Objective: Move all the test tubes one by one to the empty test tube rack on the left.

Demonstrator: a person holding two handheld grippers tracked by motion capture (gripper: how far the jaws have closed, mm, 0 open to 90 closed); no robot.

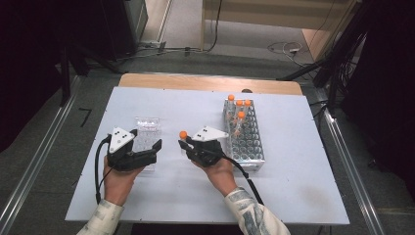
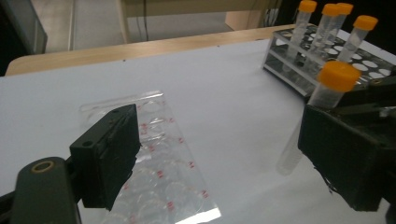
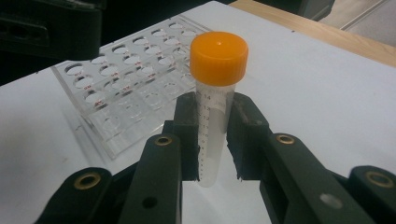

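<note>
The clear plastic tube (image 3: pixel 212 121), with printed graduations and a ribbed orange screw cap, stands upright pinched between the right gripper (image 3: pixel 212 140) jaws just under the cap, probably so its rounded bottom stays free for lowering into a hole. It hangs over the white table (image 1: pixel 293 186) left of the tube rack (image 1: pixel 247 142), a clear perforated block holding four more capped tubes. Farther left, the left gripper (image 1: pixel 147 152) jaws are spread beside a flat transparent tray (image 2: pixel 163 177).
</note>
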